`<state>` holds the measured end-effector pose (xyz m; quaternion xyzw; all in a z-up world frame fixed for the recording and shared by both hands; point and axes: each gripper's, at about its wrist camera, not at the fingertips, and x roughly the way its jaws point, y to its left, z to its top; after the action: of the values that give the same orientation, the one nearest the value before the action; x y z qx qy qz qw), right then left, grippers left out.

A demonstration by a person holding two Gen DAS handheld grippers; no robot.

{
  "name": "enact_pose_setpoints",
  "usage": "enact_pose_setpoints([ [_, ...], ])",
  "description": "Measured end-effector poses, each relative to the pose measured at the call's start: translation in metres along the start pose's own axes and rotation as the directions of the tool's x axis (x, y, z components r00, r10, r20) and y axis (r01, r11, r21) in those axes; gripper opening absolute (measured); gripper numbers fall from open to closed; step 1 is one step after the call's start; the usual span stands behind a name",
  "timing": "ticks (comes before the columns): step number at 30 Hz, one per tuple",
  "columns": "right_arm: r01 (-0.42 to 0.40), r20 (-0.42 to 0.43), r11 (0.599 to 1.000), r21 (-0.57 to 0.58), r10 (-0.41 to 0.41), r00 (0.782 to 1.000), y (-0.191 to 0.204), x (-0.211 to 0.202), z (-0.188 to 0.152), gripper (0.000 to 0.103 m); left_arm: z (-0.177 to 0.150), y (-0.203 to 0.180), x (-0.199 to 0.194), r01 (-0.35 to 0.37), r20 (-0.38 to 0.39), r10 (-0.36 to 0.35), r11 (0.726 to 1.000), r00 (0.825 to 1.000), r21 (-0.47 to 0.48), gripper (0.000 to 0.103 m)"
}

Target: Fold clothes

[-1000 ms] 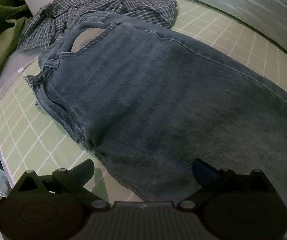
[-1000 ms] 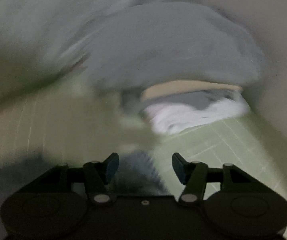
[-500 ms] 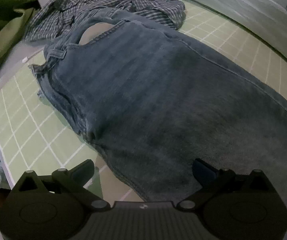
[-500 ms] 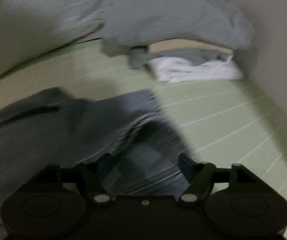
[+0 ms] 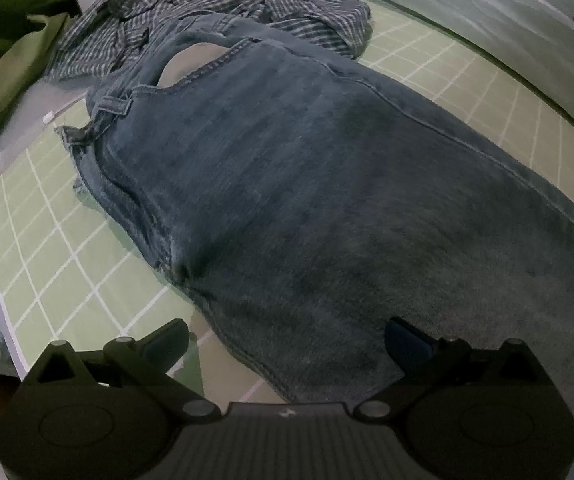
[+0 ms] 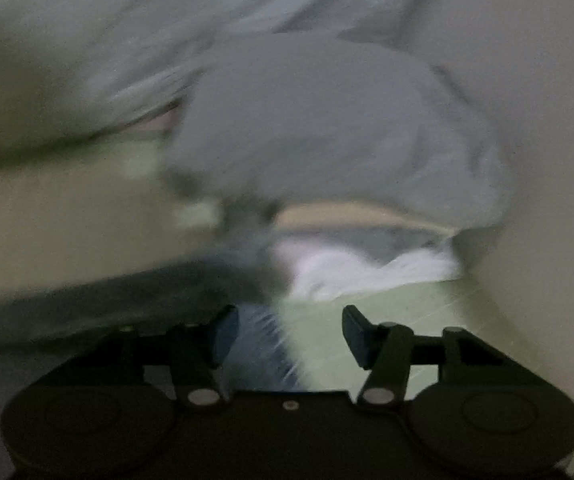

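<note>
Basically early stage; the jeans [image 5: 307, 184] lie spread long on the green grid mat [image 5: 47, 240], waistband at the far end, legs running toward the camera, apparently doubled leg over leg though that is hard to confirm; no crosswise fold visible yet. Left gripper [image 5: 287, 340] hovers low over the near edge of the denim, fingers wide apart, holding nothing; one finger sits over the mat, the other over the cloth. Right gripper [image 6: 291, 336] has its fingers parted too; a bluish bit of denim [image 6: 259, 344] shows between them but the view is smeared, cannot tell if it touches either finger; nothing looks clamped. Checked shirt [image 5: 207, 12] lies crumpled beyond the waistband, touching the jeans, unfolded. In the right wrist view a grey heap of fabric [image 6: 327, 128] rests over a white cloth [image 6: 367, 272] at the far side of the mat; blurred. Judgement: jeans at most half folded, shirt untouched, most work left.
</note>
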<state>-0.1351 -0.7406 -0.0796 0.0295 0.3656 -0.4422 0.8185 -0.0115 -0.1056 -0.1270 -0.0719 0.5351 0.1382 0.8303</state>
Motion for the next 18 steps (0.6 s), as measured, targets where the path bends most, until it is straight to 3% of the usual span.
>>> enact_pose_setpoints([
  [3,-0.008,-0.022,0.999,0.051,0.009,1.000,-0.017,0.002,0.004,0.063,-0.002,0.003,0.001,0.011,0.002,-0.011,1.000,1.000,-0.027,0.103],
  [7,-0.067,-0.109,0.992,0.109,0.079,0.991,-0.027,-0.012,-0.033,0.070,-0.003,0.003,0.001,0.008,0.009,-0.008,0.999,1.000,-0.033,0.103],
  [12,-0.065,-0.211,0.961,0.268,0.124,0.970,-0.046,-0.032,-0.084,0.074,0.002,0.001,-0.003,0.001,-0.006,-0.001,1.000,1.000,0.018,0.102],
  [18,-0.086,-0.209,0.930,0.357,0.169,0.963,-0.055,-0.046,-0.103,0.074,0.005,0.011,-0.023,0.140,0.000,-0.140,0.989,0.990,-0.045,0.095],
])
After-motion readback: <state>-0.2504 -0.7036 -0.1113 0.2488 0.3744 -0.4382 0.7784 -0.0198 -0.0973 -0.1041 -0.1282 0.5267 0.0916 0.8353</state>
